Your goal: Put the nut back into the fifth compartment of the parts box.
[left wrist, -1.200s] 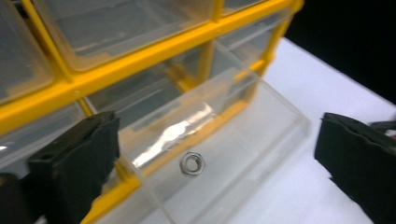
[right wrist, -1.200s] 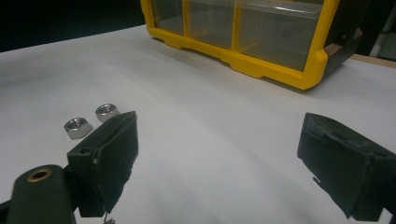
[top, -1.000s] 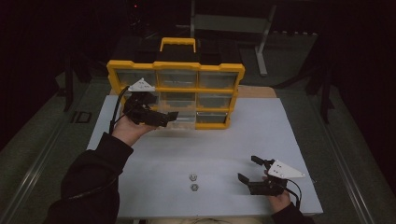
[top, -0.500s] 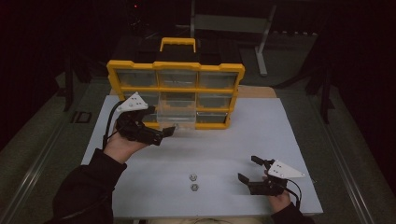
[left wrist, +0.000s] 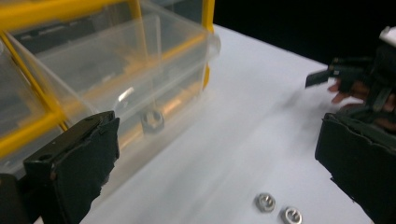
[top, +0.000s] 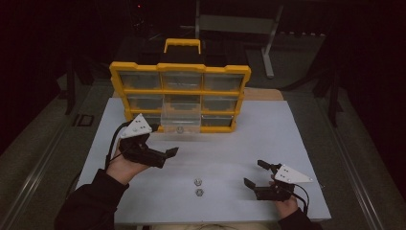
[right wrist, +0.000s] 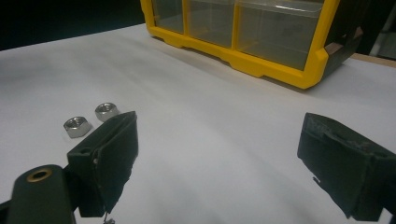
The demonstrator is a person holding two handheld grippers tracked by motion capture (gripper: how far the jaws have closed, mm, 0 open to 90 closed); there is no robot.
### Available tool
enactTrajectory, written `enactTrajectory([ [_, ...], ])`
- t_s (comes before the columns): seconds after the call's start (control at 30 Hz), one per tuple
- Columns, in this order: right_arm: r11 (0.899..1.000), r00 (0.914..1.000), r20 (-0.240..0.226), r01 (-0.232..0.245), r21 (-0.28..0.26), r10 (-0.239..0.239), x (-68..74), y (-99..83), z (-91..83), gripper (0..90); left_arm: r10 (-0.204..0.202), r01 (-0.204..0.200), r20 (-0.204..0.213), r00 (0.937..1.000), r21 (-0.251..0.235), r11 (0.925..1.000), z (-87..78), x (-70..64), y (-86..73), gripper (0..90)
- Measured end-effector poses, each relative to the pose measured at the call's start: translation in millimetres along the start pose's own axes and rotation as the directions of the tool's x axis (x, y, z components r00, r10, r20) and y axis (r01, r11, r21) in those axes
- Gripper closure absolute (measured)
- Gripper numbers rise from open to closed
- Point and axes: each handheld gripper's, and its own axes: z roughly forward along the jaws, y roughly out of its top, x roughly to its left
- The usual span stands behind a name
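left gripper [top: 165, 157] drew back from drawer [top: 180, 117] — jaws apart.

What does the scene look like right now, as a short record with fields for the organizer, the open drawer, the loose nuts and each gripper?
organizer: yellow drawer organizer standing at the far side of the white table
open drawer: clear drawer in the bottom row, middle, pulled out, one hex nut inside
loose nuts: two hex nuts side by side on the table, between the grippers
left gripper: left gripper open, empty, in front of the drawer
right gripper: right gripper open, empty, right of the nuts
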Motion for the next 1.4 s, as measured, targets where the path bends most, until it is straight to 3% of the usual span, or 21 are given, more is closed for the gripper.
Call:
enactTrajectory([
  [0.4,1.000,1.0000,-0.001,-0.001,0.003,0.001,0.5,0.1,0.0,12.5,0.018,-0.020,0.067,0.9976,0.031,0.9993,19.7,-17.9,-32.6,0.0],
  [0.67,1.000,1.0000,-0.001,0.002,0.001,-0.002,0.3,0.2,-0.4,12.5,0.026,-0.033,0.110,0.9936,0.060,0.9977,36.9,-26.4,-46.1,0.0],
  [1.03,1.000,1.0000,-0.001,0.004,0.000,-0.004,0.1,0.2,-0.6,12.5,0.036,-0.054,0.186,0.9820,0.094,0.9941,60.2,-37.4,-55.9,0.0],
  [1.27,1.000,1.0000,-0.002,0.004,0.001,-0.004,0.2,0.1,-0.6,12.5,0.078,-0.104,0.218,0.9727,0.109,0.9887,73.2,-45.8,-58.9,0.1],
  [1.4,1.000,1.0000,-0.002,0.003,0.002,-0.003,0.1,0.0,-0.4,12.5,0.085,-0.113,0.237,0.9678,0.109,0.9876,79.1,-47.2,-59.7,5.3],
])
